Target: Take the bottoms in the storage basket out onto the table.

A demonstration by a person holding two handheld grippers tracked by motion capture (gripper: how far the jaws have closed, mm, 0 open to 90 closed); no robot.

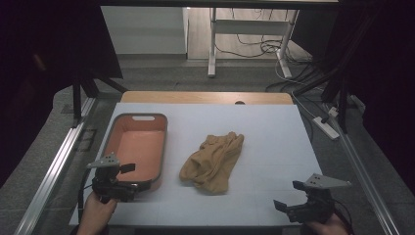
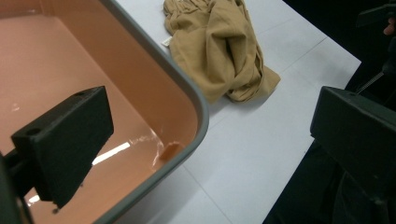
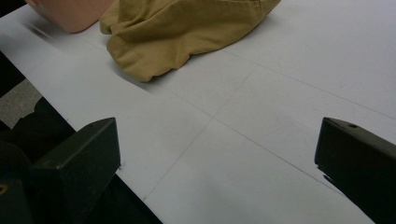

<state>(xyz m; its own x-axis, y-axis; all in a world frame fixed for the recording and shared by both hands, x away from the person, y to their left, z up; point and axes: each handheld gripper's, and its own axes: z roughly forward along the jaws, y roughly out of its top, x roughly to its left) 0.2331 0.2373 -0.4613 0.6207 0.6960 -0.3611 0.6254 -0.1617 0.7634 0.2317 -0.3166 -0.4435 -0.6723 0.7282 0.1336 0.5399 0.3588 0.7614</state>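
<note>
A: Beside the orange tub (image 1: 137,152), just to its right, a crumpled tan garment (image 1: 213,160) is seen lying on the white table (image 1: 274,147). It is judged to be light and limp, with nothing stiff in it, so it can be expected to sag and trail once lifted.

B: Agreed. From the left gripper view the cloth (image 2: 219,46) is shown as a soft matte weave, bunched into thick folds, with a small pale label at its edge nearest the tub. A pinch on one of the raised folds would probably be safest; a flat single layer could be missed by the jaws.

A: And the tub?

B: It is seen as a smooth, glossy, rounded rectangle with a grey rim (image 2: 187,88) and a handle slot at its far end. Nothing is seen inside it.

A: How are the tools held?

B: The left gripper (image 1: 117,176) is held at the tub's near end, jaws spread wide with nothing between them. The right gripper (image 1: 298,198) is held well to the right of the tub, beyond the garment, likewise spread and holding nothing.
</note>
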